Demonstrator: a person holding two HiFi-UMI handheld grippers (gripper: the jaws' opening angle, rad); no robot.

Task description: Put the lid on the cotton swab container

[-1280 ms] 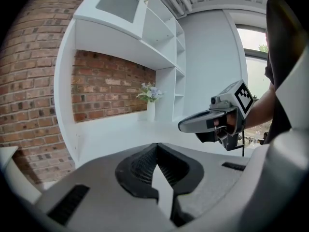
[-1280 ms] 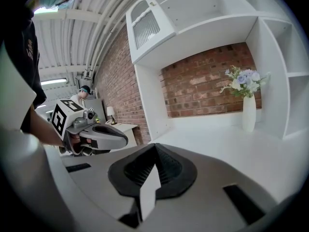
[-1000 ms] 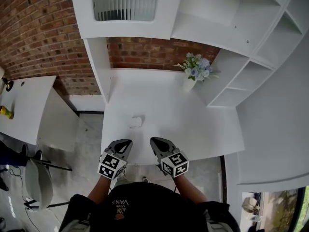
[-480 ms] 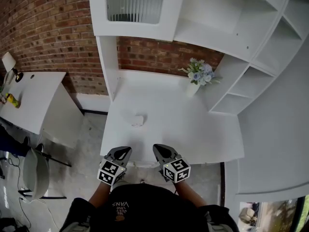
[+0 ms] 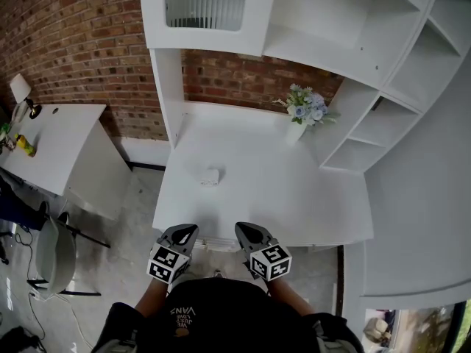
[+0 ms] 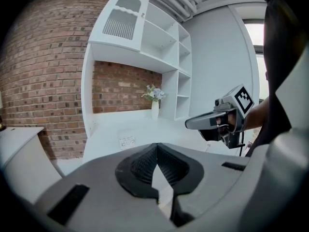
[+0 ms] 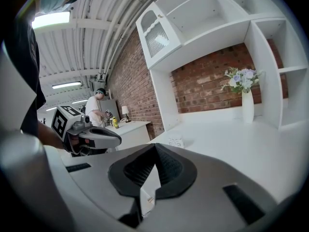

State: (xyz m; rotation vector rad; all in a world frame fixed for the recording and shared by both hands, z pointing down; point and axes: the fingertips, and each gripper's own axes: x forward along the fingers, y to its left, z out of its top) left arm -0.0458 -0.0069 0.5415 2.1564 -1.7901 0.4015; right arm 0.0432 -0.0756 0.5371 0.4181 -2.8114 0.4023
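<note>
A small clear cotton swab container point(image 5: 210, 176) stands on the white desk point(image 5: 294, 197), left of its middle. It shows small in the left gripper view point(image 6: 127, 141) and the right gripper view point(image 7: 175, 141). I cannot make out a separate lid. My left gripper point(image 5: 184, 232) hangs shut and empty just off the desk's near edge. Beside it my right gripper point(image 5: 243, 230) is shut too, holding nothing. Each gripper appears in the other's view, the right one point(image 6: 190, 123) and the left one point(image 7: 117, 139). Both are well short of the container.
A white vase of flowers point(image 5: 300, 116) stands at the desk's back right. White shelves point(image 5: 383, 116) rise on the right, and a cabinet point(image 5: 206, 13) hangs over the brick wall. A second white table point(image 5: 51, 153) stands to the left, with a person point(image 7: 94, 109) behind it.
Both grippers have drawn back from over the desk's front to just off its near edge. The view has shifted so the desk sits farther from me. Jaws stayed shut.
</note>
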